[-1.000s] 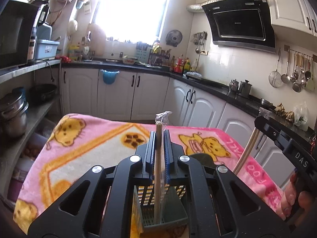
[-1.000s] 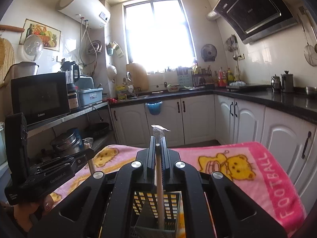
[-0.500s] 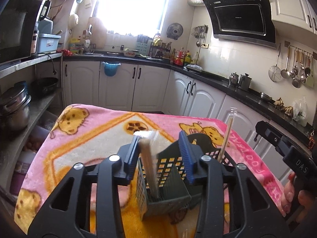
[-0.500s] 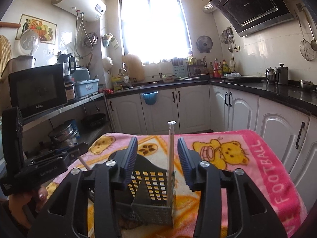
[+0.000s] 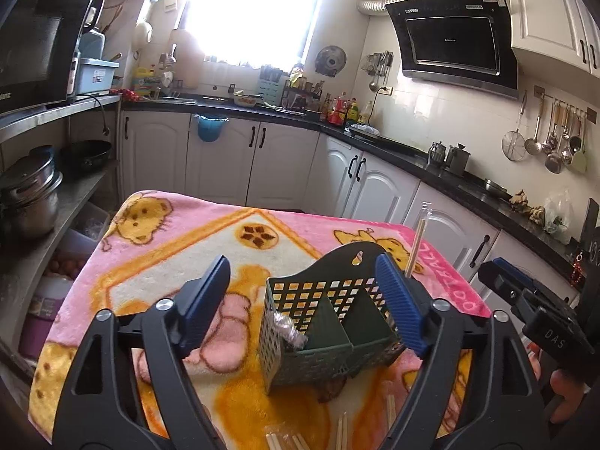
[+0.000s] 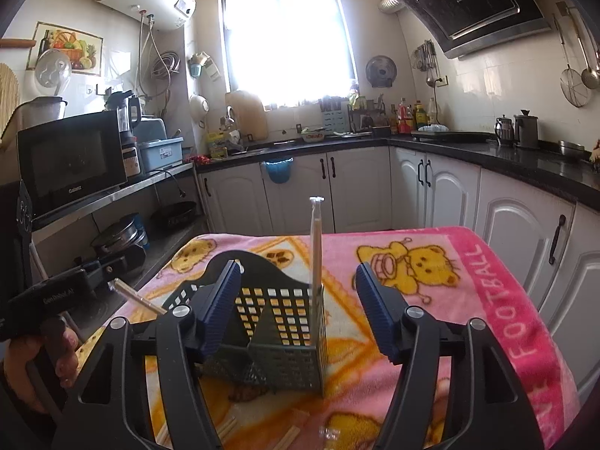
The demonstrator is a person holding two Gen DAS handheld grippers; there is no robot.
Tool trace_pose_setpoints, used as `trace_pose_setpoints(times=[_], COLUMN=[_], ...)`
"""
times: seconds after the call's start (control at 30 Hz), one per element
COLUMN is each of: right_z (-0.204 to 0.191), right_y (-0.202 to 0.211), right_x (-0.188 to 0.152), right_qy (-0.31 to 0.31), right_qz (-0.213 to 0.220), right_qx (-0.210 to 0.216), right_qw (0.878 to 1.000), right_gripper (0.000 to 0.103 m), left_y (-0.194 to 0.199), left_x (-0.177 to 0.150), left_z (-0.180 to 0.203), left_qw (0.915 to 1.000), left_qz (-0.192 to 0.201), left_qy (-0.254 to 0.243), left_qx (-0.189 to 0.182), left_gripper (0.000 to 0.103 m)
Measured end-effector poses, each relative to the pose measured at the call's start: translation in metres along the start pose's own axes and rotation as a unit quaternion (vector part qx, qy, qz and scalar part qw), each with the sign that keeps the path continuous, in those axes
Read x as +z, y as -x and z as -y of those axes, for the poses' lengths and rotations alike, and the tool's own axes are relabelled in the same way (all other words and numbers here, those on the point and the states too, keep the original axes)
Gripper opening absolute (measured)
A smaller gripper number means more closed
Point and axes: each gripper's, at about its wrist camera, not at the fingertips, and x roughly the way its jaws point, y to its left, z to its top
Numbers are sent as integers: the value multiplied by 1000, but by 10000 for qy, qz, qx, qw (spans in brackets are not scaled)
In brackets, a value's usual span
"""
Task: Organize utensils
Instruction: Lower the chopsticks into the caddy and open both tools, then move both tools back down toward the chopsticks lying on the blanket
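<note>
Left gripper (image 5: 303, 307): spread wide, empty, above caddy (image 5: 330, 326). Caddy: on blanket (image 5: 180, 247), centre; one wrapped chopstick pair (image 6: 315, 247) upright at its right wall. Right gripper (image 6: 296, 311): spread wide, empty. Step, judged: release complete. Next: fetch loose chopsticks (image 5: 343, 435) lying near edge, before caddy. Obstruction: none evident.

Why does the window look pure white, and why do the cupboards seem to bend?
Left wrist view: the window is overexposed, its glare washing out the wall around it; the fisheye lens bows the cabinets, and dark corners frame the picture. Right wrist view: the same blown-out window and curved counter, yet the green basket stays sharp.
</note>
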Motion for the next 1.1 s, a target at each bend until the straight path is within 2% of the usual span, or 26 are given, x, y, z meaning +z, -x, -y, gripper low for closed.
trace_pose_setpoints(times=[0.1, 0.27, 0.6, 1.1], right_z=[-1, -1, 0, -6], right_y=[6, 15, 28, 36], right_x=[-4, -8, -21, -42], right_qy=[46, 49, 128, 263], right_qz=[-32, -78, -278, -666], right_qx=[-38, -28, -4, 88], right_qw=[10000, 10000, 9995, 9974], right_gripper=[65, 67, 71, 71], left_y=[6, 15, 24, 31], left_x=[-2, -5, -24, -47], left_z=[0, 2, 3, -9], left_qw=[10000, 10000, 10000, 9990], left_qz=[27, 50, -75, -397], left_qy=[-6, -25, -6, 154], left_qx=[12, 8, 49, 129], left_gripper=[84, 90, 92, 92])
